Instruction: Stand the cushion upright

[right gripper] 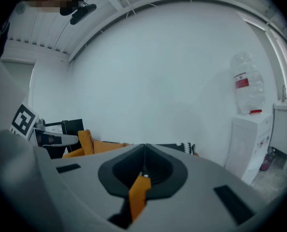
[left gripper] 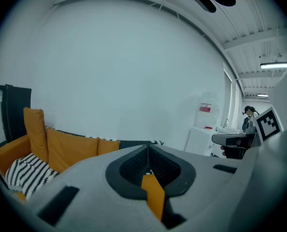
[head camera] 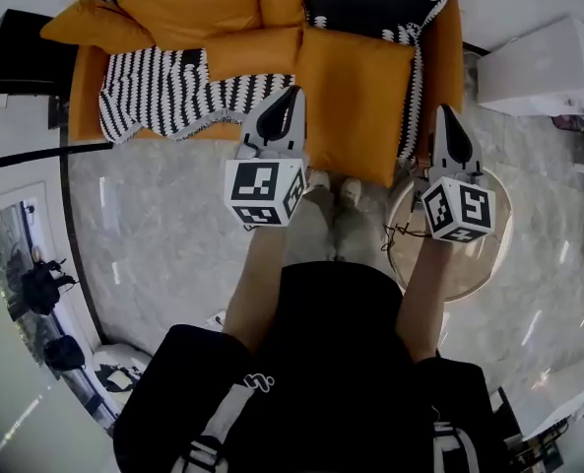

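Observation:
A black-and-white striped cushion point(head camera: 163, 92) lies flat on the left seat of the orange sofa point(head camera: 356, 92); in the left gripper view the striped cushion point(left gripper: 27, 173) shows low at the left. Orange back cushions point(head camera: 198, 3) lean upright behind it, and a black cushion with white trim point(head camera: 370, 3) stands at the back right. My left gripper point(head camera: 292, 95) hovers over the sofa's front edge, shut and empty, to the right of the striped cushion. My right gripper point(head camera: 448, 111) hangs by the sofa's right arm, also shut with nothing in it. Both jaw pairs point(left gripper: 147, 149) point(right gripper: 144, 146) meet in a closed seam.
A round wooden side table point(head camera: 469, 264) stands under my right gripper. A white cabinet point(head camera: 543, 67) is at the upper right, and a black cabinet point(head camera: 16, 87) stands left of the sofa. A water dispenser point(right gripper: 247, 144) stands against the white wall. My feet point(head camera: 336, 195) rest on the marble floor.

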